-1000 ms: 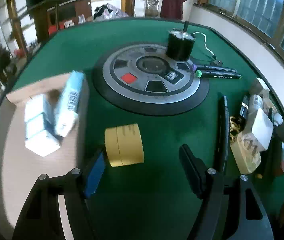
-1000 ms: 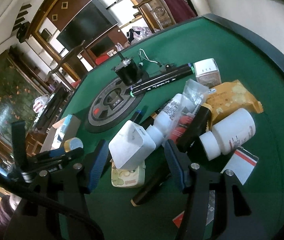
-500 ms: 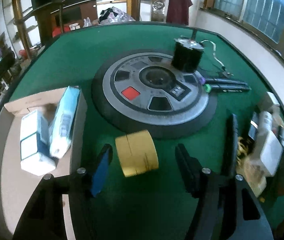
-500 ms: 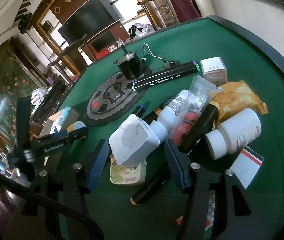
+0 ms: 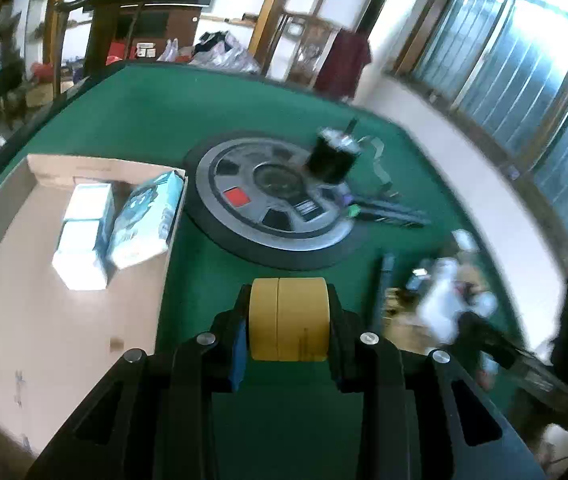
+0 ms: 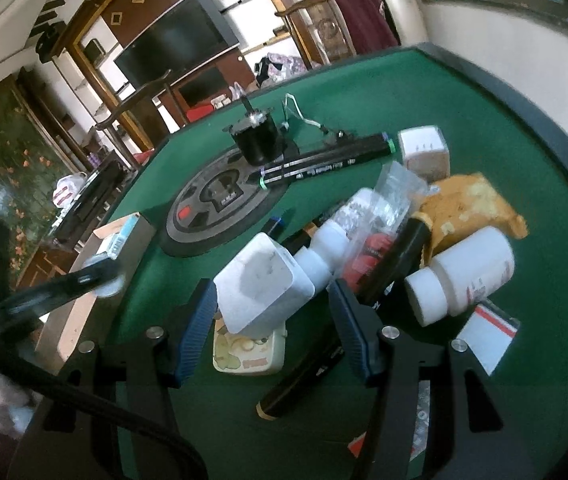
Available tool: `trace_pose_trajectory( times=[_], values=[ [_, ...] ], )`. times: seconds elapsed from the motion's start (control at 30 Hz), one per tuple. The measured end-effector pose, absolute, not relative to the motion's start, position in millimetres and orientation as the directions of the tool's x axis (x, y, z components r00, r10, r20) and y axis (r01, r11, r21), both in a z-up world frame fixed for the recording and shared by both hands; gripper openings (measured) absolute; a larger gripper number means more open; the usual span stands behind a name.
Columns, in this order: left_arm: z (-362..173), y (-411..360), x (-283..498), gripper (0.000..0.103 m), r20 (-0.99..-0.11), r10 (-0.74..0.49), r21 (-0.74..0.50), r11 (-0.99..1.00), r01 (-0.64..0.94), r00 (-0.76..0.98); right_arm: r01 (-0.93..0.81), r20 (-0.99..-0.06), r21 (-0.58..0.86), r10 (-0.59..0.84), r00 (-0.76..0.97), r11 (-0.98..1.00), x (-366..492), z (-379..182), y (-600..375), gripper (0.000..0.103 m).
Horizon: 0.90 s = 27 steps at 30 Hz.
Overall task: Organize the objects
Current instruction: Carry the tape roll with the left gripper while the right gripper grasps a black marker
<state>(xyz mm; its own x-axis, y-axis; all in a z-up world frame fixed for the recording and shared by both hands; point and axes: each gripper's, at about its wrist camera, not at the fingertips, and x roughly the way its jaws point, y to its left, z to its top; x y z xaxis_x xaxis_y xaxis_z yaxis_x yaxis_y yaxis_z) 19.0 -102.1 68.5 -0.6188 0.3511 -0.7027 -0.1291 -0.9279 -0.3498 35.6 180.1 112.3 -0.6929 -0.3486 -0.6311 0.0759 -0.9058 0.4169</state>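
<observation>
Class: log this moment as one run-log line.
left gripper: shut on yellow tape roll | right gripper: open, around white adapter | cardboard box: two cartons inside

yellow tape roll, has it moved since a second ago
Yes. The yellow tape roll sat loose on the green felt before; now the left gripper is shut on it, apparently lifted, near the cardboard box.

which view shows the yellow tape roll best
The left wrist view: the yellow tape roll sits front and centre, clamped between the left gripper's fingers. The right wrist view does not show the roll clearly; its left edge is blurred.
</observation>
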Motion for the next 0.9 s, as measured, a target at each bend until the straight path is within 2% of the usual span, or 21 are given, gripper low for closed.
trace_pose_trajectory(
  times=[0.13,0.33,0.5,0.57,0.67,0.8,0.9],
  values=[
    [90,-115,52,0.028,-0.634,0.426,-0.422,-0.89,-0.173,-0.646,0.07,-0.611,0.389,-0.315,-0.726,-0.918,46,134,182,0.057],
    [106,-135,85,0.028,-0.569,0.45,-0.421,-0.878,-0.226,-0.689,0.077,-0.659,0.331,-0.289,-0.694,-0.94,28,168,172,0.058],
    [102,-154,94,0.028,-0.544,0.467,-0.454,-0.862,-0.224,-0.697,0.121,-0.729,0.431,-0.424,-0.538,-0.894,-12,157,136,0.058],
    [100,-163,97,0.028,-0.538,0.47,-0.469,-0.857,-0.215,-0.699,0.118,-0.761,0.436,-0.435,-0.48,-0.892,-30,147,115,0.058],
    [97,-186,107,0.028,-0.528,0.462,-0.487,-0.852,-0.192,-0.712,0.09,-0.847,0.321,-0.328,-0.418,-0.943,-53,128,85,0.058],
    [93,-208,111,0.028,-0.521,0.436,-0.482,-0.86,-0.169,-0.734,0.03,-0.928,0.045,-0.053,-0.369,-0.999,-68,102,63,0.055],
    [88,-221,110,0.028,-0.515,0.439,-0.493,-0.854,-0.165,-0.736,0.03,-0.929,-0.088,0.071,-0.363,-0.996,-72,96,51,0.044]
  ],
)
